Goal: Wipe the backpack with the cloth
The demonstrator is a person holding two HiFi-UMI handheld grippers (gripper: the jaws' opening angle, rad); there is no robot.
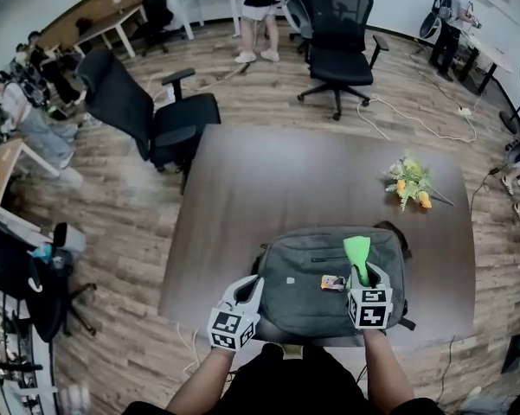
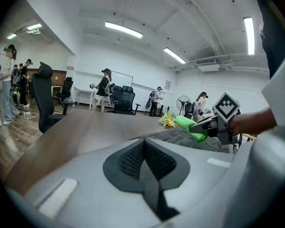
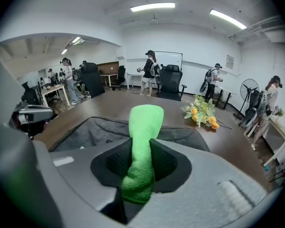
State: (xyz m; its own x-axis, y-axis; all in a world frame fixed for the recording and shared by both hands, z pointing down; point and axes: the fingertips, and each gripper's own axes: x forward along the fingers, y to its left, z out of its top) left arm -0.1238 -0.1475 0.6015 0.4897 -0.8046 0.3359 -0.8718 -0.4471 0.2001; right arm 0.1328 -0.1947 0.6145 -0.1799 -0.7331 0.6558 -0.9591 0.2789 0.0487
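A grey backpack (image 1: pixel 329 279) lies flat on the brown table (image 1: pixel 268 197) near its front edge; in the right gripper view the backpack (image 3: pixel 99 132) spreads out just beyond the jaws. My right gripper (image 1: pixel 366 275) is shut on a bright green cloth (image 1: pixel 357 253), which sticks up and forward out of the jaws above the bag's right half; the cloth (image 3: pixel 142 151) fills the gap between the pads. My left gripper (image 1: pixel 253 288) hovers at the bag's left edge, shut with nothing in it. The left gripper view shows the green cloth (image 2: pixel 189 126) held off to the right.
A bunch of yellow flowers (image 1: pixel 408 182) lies on the table's far right. A small tag (image 1: pixel 333 283) sits on the bag's front. Black office chairs (image 1: pixel 156 115) stand left of and behind the table. Several people are at the room's edges.
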